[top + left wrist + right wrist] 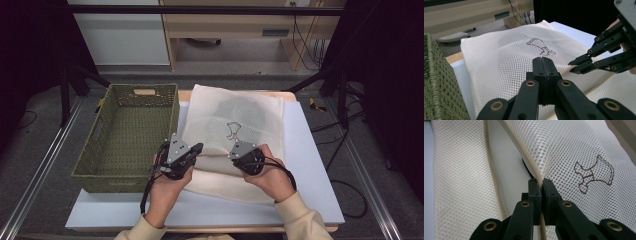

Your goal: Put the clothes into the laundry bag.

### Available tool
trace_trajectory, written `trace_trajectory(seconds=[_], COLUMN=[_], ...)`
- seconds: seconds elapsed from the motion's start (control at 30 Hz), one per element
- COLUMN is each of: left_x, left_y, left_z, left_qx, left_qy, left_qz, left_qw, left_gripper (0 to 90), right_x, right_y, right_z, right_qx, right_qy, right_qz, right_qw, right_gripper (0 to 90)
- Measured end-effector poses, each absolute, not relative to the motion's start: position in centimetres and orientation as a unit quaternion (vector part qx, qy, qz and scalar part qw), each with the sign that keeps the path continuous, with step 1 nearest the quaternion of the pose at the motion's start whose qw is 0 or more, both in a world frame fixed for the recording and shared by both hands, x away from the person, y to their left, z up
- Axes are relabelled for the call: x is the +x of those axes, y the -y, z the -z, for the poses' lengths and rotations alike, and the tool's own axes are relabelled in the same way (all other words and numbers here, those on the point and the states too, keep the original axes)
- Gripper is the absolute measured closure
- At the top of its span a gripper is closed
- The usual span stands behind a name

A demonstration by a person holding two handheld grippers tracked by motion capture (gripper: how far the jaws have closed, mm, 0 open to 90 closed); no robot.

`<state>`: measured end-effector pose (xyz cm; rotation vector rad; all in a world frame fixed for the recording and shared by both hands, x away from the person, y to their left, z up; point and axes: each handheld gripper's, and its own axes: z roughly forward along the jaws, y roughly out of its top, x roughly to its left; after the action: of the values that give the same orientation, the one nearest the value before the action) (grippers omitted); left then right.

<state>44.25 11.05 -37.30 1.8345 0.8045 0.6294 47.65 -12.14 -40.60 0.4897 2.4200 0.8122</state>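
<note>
**A:** Counter (310,165) first: white top, person's side at the bottom of the high view. What's on it?

**B:** Green woven basket (127,137) on its left part, long side running away from the person. Right beside it, white mesh bag (235,130) spread flat across the middle, far corners reaching the counter's back edge. Bag's left edge sits close to the basket wall; can't tell if they touch.

**A:** Bag details?

**B:** Open-weave mesh, something dark showing faintly through the upper half. Beige zipper (530,163) runs along the near edge, with a second beige strip beside it on the lower layer. Small brown stitched animal outline (595,173) near the bag's centre.

**A:** Tools?

**B:** Both at the bag's near edge, one in each hand, forearms coming in from the bottom. Left tool (196,148) is just off the basket's near right corner, jaws pressed together on a fold of the mesh; left gripper view shows the fabric pinched up at the tips. Right tool (234,150) is near it, to its right, jaws together on the zipper edge, the beige strip passing straight between them in the right gripper view.

**A:** Edge lifted?

**B:** Slightly, with a dark gap under the top layer next to the right tool.
</note>
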Motion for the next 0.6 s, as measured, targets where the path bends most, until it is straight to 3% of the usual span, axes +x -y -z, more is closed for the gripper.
trace_trajectory(seconds=[0.6], left_x=[44.2], left_y=[-11.3], left_z=[36.8], left_qx=[0.753], left_qy=[-0.334], left_qz=[-0.264], left_qw=[0.502], left_gripper=[90.0], right_x=[47.5], right_y=[11.0], right_z=[43.2], right_qx=[0.178], right_qy=[-0.904], right_qz=[-0.269], right_qw=[0.280], right_gripper=[86.1])
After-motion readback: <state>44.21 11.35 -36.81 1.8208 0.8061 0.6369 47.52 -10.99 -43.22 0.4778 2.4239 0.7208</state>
